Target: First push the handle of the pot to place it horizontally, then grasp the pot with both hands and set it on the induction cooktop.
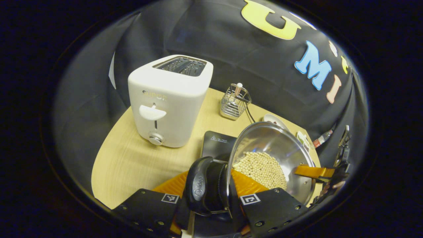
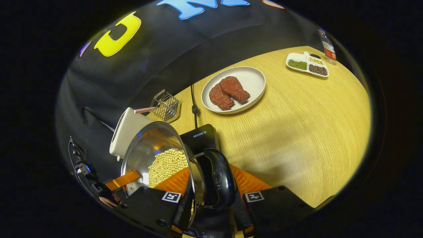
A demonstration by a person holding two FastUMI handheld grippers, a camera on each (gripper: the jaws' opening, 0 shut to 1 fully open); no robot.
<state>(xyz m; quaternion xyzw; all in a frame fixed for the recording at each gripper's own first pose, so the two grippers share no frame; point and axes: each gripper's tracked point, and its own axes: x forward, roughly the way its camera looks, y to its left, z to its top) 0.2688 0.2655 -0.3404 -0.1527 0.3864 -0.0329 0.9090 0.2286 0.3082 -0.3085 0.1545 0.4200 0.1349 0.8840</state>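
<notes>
1. Left gripper (image 1: pixel 211 195), bottom centre of the left gripper view: its 2 fingers clamp a black pot handle (image 1: pixel 200 186).
2. Right gripper (image 2: pixel 211 195) likewise pinches the opposite handle (image 2: pixel 219 180).
3. The pot (image 1: pixel 284 148) of beans sits lower centre, over the induction cooktop (image 1: pixel 216 142).

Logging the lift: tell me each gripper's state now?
Left gripper: shut on the pot's black handle.
Right gripper: shut on the opposite handle.

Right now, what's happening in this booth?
A person holds a steel pot of pale beans by both side handles: the left gripper grips one black handle, the right gripper the other. The pot sits over the black induction cooktop, beside the white toaster.
</notes>
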